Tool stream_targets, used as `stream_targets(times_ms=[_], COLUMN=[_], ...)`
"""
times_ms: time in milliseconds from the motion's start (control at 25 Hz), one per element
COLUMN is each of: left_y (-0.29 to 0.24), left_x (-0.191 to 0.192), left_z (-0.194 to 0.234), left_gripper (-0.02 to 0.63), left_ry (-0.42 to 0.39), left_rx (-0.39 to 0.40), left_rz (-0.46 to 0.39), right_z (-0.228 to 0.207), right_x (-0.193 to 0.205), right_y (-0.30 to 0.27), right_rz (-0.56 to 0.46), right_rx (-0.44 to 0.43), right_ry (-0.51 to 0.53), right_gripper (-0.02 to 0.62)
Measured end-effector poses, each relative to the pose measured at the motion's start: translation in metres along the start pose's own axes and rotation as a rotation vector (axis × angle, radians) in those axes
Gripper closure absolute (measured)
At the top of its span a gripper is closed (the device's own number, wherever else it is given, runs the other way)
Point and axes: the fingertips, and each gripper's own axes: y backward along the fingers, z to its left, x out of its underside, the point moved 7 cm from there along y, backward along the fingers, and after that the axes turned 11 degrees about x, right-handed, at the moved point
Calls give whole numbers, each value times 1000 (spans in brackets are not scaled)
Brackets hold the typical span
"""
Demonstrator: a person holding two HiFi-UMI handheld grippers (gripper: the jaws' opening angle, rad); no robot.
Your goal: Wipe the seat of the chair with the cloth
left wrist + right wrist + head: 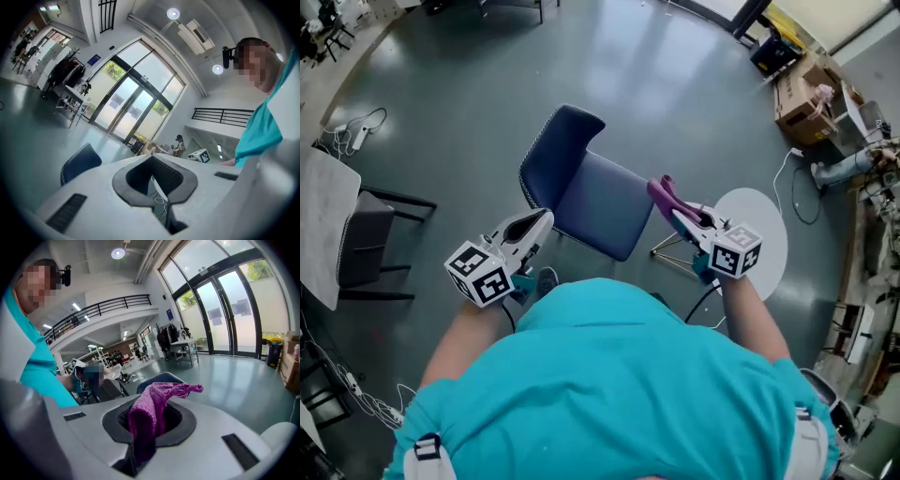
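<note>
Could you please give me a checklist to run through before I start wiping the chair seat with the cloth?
1. Cloth clamped in the right gripper: ok, its jaws are shut on it.
2. Left gripper empty: ok, its jaws are together on nothing.
3. Chair seat free of objects: ok, nothing lies on it.
4. Cloth touching the seat: not ok, it is held in the air by the seat's right edge.
5. Enough loose cloth past the jaws to wipe with: cannot tell.
6. Chair steadied: not ok, neither gripper touches it.
</note>
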Motion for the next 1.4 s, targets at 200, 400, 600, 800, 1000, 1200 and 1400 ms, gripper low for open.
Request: stream_targets(times_ms=[200,400,600,800,1000,1200,1400], left_y=[-42,-59,-92,-118,-128,-120,-115], left_x=[40,90,145,200,225,219,237], left_z=[37,106,159,206,231,246,261], left_gripper=[603,603,603,603,603,603,603], left_ry=[43,47,80,139,171,184,223], left_rx=[-146,-323,-379,-355,-278,-221,-221], left_rz=[12,-3,37,76,122,146,154], right_z=[-65,-101,-126,-147,-150,-149,-145], right_x=[50,105,162,201,221,224,245], right_y=[-100,-222,-320,-419,-507,-575,-611], right_rz=[164,207,221,204,202,236,312], right_rx=[-71,-104,-120,-67,-22,33,24], right_ry=[119,222,416,503,621,712,776], right_gripper=[546,546,546,546,546,546,545])
